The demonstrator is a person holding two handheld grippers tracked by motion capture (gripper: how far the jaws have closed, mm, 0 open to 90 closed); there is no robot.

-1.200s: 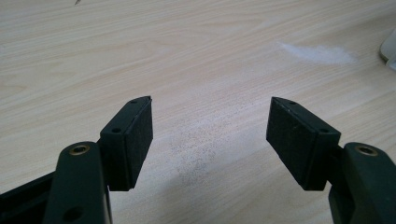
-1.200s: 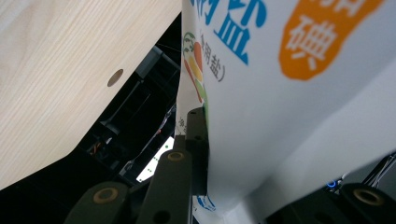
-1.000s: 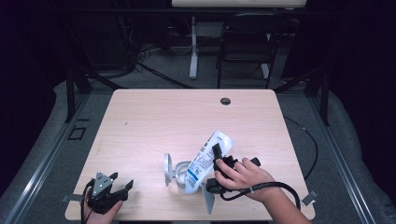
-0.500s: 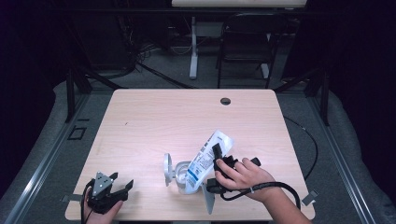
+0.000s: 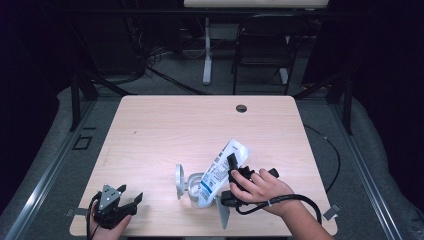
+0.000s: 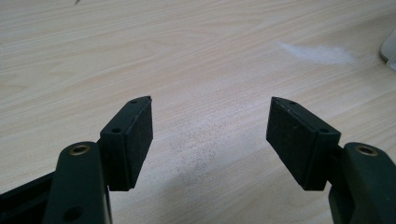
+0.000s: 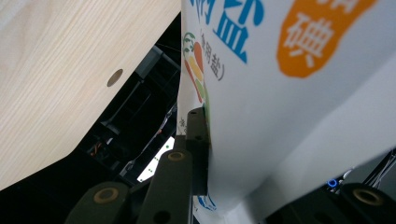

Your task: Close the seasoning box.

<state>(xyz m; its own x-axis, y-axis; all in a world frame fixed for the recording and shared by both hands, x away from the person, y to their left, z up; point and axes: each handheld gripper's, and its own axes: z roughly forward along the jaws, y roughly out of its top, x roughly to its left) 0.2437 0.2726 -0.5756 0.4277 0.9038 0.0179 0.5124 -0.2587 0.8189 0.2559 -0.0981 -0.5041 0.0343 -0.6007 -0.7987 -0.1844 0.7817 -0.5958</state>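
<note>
Nothing has shifted since the earlier frames: both hands and the bag sit where they did. From the high view, the right gripper (image 5: 234, 172) clamps a white salt bag (image 5: 220, 170) partway along its body, tilted mouth-down over a small white container (image 5: 196, 186) whose hinged lid (image 5: 179, 180) stands open just beyond the jaws; the left gripper (image 5: 116, 204) rests apart at the near corner of the table (image 5: 165, 125). In the left gripper view, the jaws stand wide open with nothing between them, bare wood ahead and a faint white dusting (image 6: 317, 52) past the far pad. In the right gripper view, the near pad (image 7: 198, 149) presses into the bag's side, jaws narrowed on it. My worry: the soft bag could buckle or slip in so slight a pinch, or salt could miss the container, which nothing steadies.
</note>
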